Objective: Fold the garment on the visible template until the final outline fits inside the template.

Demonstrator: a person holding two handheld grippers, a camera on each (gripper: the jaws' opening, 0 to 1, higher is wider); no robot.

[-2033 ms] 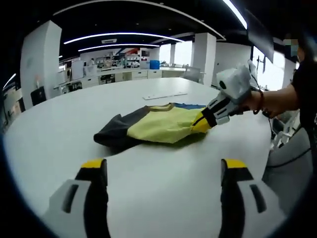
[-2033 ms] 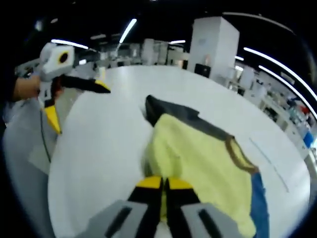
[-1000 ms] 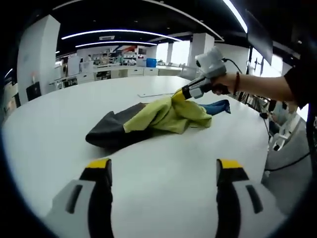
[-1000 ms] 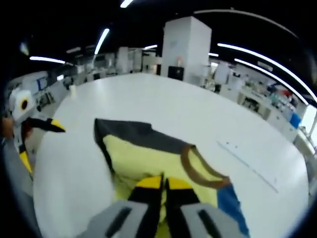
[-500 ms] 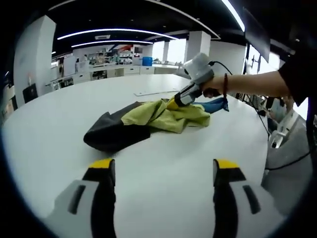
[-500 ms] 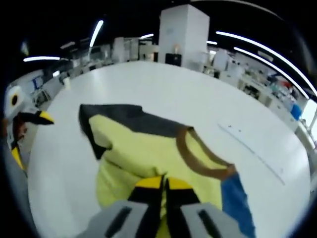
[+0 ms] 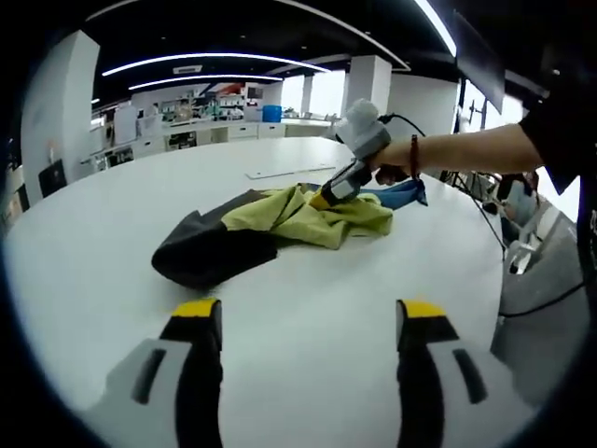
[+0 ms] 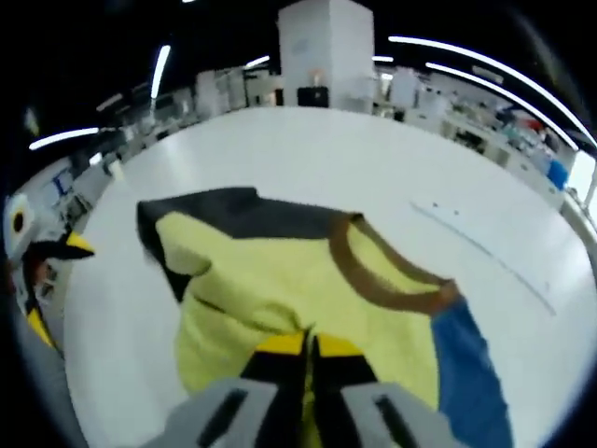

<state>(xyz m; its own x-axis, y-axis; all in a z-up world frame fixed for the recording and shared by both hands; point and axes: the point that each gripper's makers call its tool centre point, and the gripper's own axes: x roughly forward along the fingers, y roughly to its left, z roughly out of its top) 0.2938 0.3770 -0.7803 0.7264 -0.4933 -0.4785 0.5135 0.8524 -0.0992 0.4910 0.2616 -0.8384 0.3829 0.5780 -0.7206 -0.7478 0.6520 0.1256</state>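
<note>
one garment (image 7: 270, 229) lies on one white round table (image 7: 112, 243), and two grippers are at work. the garment is a single piece in several colours: a yellow body, a dark grey part toward the left in the left gripper view, a brown neckband (image 8: 382, 275) and a blue part (image 8: 471, 364) on the far side. one thin pale strip (image 7: 289, 172) lies on the table beyond the garment; whether it is part of a template cannot be told. against the frame two seconds ago, when the yellow cloth lay fairly flat with the right gripper low at its near edge, the cloth is now bunched and carried over toward the grey part, and the right gripper has travelled up and across the garment; since half a second ago it has shifted only slightly. the left gripper (image 7: 303, 322) hangs above bare table on the near side of the garment, its jaws spread wide and holding nothing, much as in the earlier frames. the right gripper (image 8: 311, 347) has its jaws pressed together on the yellow fabric, lifting a fold of it; in the left gripper view it (image 7: 326, 198) sits on top of the heap, held by a person's hand (image 7: 392, 170) with a dark sleeve behind it.
</note>
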